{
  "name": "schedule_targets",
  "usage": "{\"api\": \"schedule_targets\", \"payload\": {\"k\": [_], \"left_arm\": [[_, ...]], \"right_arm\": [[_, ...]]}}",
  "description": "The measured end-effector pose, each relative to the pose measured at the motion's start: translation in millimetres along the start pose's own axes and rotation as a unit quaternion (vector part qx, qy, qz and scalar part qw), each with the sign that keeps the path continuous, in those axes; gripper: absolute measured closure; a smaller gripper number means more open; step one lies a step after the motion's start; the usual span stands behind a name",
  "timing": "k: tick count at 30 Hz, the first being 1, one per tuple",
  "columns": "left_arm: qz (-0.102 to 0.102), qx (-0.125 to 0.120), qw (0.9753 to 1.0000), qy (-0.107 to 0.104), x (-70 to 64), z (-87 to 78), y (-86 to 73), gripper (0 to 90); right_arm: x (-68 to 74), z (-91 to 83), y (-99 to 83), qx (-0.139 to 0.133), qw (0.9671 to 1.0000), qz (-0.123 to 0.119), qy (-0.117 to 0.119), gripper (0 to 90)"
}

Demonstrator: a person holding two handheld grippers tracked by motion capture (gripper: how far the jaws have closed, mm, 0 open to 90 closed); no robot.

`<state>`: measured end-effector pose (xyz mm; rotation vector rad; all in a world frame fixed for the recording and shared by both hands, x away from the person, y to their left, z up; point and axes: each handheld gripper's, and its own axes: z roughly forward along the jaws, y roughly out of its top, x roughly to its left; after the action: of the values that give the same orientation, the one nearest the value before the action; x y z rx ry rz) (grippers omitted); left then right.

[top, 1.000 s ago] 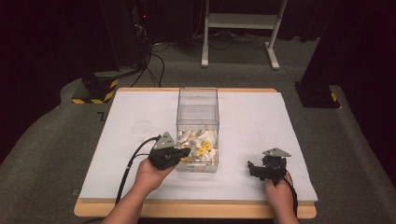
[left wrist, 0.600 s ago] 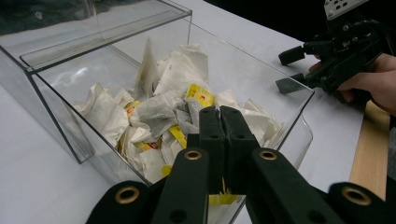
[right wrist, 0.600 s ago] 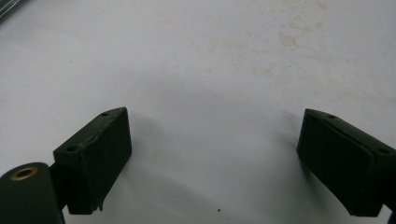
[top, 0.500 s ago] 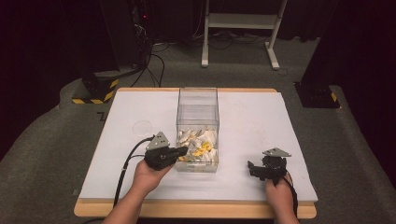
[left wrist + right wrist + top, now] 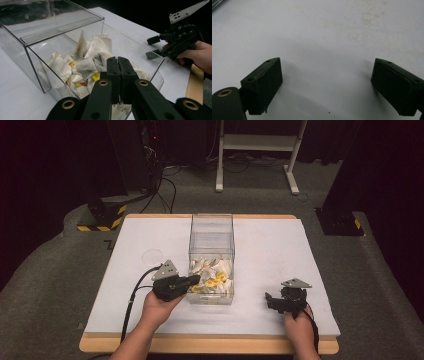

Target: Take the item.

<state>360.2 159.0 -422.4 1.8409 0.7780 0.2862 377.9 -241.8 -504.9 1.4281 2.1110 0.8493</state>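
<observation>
The tea bags (image 5: 210,275) lie in a heap in the near end of a clear box (image 5: 211,232) in the middle of the white table (image 5: 270,250). The left gripper (image 5: 192,280) pokes over the box's near left edge. Its jaws are pressed together above the heap, and whether they pinch a bag is hard to make out. The box's far end is bare. The right gripper (image 5: 269,299) rests on the table to the right, well apart from the box, jaws spread wide and holding nothing.
</observation>
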Motion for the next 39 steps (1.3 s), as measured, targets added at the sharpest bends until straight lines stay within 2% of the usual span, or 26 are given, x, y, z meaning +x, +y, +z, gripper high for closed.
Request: {"api": "schedule_targets", "payload": {"k": [12,26,39], "left_arm": [[-0.008,-0.025,0.9997,0.003,2.1,-5.1,3.2,88.4],[-0.003,-0.047,0.9989,0.008,4.0,-16.0,13.5,88.6],[-0.006,-0.055,0.9984,0.014,9.9,-26.1,17.4,88.6]], "right_arm": [[0.0,0.0,0.0,0.0,1.0,0.0,0.0,10.0],[0.0,0.0,0.0,0.0,1.0,0.0,0.0,10.0],[0.0,0.0,0.0,0.0,1.0,0.0,0.0,10.0]]}}
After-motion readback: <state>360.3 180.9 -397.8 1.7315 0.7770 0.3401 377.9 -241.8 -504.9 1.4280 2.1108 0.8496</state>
